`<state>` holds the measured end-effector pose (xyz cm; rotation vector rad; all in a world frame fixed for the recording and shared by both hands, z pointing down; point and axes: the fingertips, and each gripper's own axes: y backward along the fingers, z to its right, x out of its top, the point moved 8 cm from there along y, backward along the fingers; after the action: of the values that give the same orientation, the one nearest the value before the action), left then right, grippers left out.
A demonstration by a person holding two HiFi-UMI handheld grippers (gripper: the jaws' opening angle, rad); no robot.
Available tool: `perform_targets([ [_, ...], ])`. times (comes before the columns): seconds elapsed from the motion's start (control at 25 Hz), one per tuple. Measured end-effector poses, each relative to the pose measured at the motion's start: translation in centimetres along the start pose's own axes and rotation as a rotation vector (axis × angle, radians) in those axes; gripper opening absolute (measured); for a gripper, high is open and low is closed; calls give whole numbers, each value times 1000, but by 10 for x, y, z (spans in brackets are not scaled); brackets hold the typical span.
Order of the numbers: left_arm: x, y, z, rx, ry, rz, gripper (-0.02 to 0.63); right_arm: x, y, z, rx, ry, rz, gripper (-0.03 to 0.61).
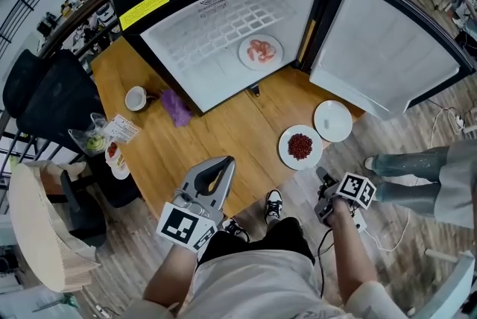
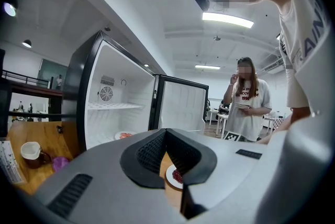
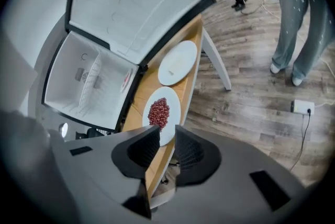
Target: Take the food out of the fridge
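The fridge (image 1: 223, 27) stands open on the wooden table (image 1: 186, 146). On its floor lies a white plate of pink food (image 1: 260, 51), also in the left gripper view (image 2: 125, 135). Outside, near the table's edge, are a plate of red beans (image 1: 300, 147) (image 3: 160, 113) (image 2: 177, 176) and an empty white plate (image 1: 332, 120) (image 3: 178, 63). My right gripper (image 1: 323, 179) (image 3: 167, 127) is open just off the table edge, short of the bean plate, holding nothing. My left gripper (image 1: 227, 159) (image 2: 166, 130) hangs over the table's near edge, its tips together and empty.
The fridge door (image 1: 387, 49) swings out to the right. A cup (image 1: 136, 98), a purple wad (image 1: 177, 107) and snack packets (image 1: 119, 130) lie on the table's left. A black chair (image 1: 52, 94) stands left. A person's legs (image 1: 417, 176) and a cable are on the floor at right.
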<state>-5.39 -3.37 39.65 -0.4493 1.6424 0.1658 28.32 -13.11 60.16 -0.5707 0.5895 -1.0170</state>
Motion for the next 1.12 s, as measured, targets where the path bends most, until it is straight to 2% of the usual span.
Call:
perform_targets([
  [0.12,5,4,1,-1,-5,15,7,7,20,-40,28,156,83,35],
  [0.36,22,22,-1,15,-16,51,8,14,56,-131,163,528,284,20],
  [0.6,41,41,-7,66,-43,91,8,14,82,-196,267,757,416,20],
  [0.92,60,64,-14,120,-64,127,8,-2,110,-272,412,964,513,20],
  [1.12,66,72,-19,148,-88,146,6,-8,114,-295,473,989,519,20],
])
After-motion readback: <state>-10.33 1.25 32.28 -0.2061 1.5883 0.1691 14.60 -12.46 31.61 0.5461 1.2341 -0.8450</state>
